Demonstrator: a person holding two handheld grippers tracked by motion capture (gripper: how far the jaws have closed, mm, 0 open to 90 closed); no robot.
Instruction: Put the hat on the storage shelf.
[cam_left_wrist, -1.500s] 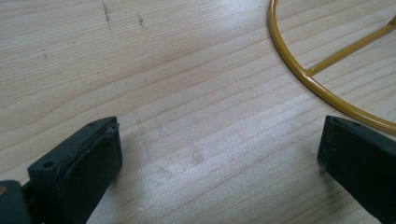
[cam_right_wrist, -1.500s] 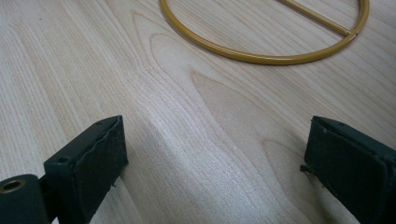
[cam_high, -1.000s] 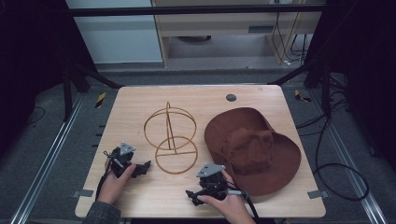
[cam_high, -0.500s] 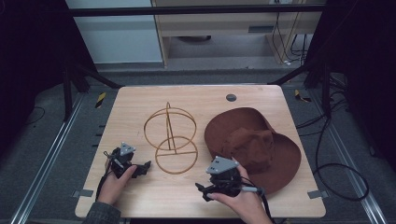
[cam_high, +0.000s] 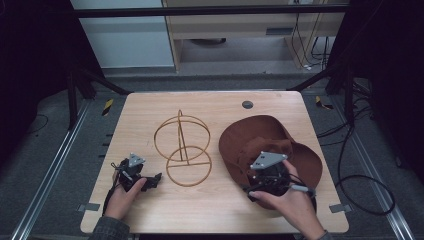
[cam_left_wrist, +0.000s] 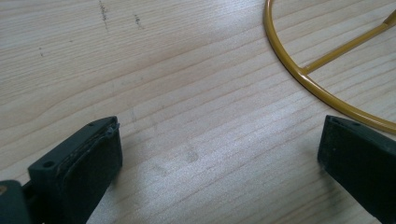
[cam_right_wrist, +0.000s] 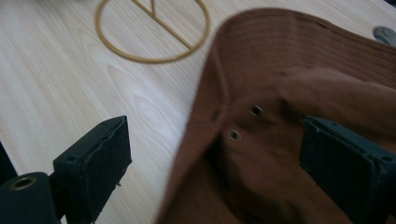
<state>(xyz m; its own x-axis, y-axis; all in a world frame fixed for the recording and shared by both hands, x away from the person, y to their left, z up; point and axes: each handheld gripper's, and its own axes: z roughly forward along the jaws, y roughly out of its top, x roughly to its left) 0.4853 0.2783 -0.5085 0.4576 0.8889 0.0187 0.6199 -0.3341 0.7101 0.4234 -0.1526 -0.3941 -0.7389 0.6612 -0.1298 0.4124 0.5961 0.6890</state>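
A brown wide-brimmed hat (cam_high: 270, 137) lies on the right half of the wooden table (cam_high: 215, 102). My right gripper (cam_high: 257, 187) hovers over its near brim, open; in the right gripper view the hat's brim (cam_right_wrist: 205, 107) runs up between the two jaws, one jaw over bare wood and the other over the crown (cam_right_wrist: 299, 116). A gold wire hat stand (cam_high: 182, 145) of rings and a post stands at mid-table. My left gripper (cam_high: 152, 181) rests low at the front left, open, with nothing between its jaws; the stand's base ring (cam_left_wrist: 299, 70) lies just ahead of it.
A small dark round grommet (cam_high: 247, 104) is set into the table near the far edge. Metal frame rails (cam_high: 55, 165) run along both sides of the table, and cables (cam_high: 360, 180) trail on the floor at the right.
My right gripper has moved right from the bare table front onto the hat's near brim. The left gripper has stayed put.
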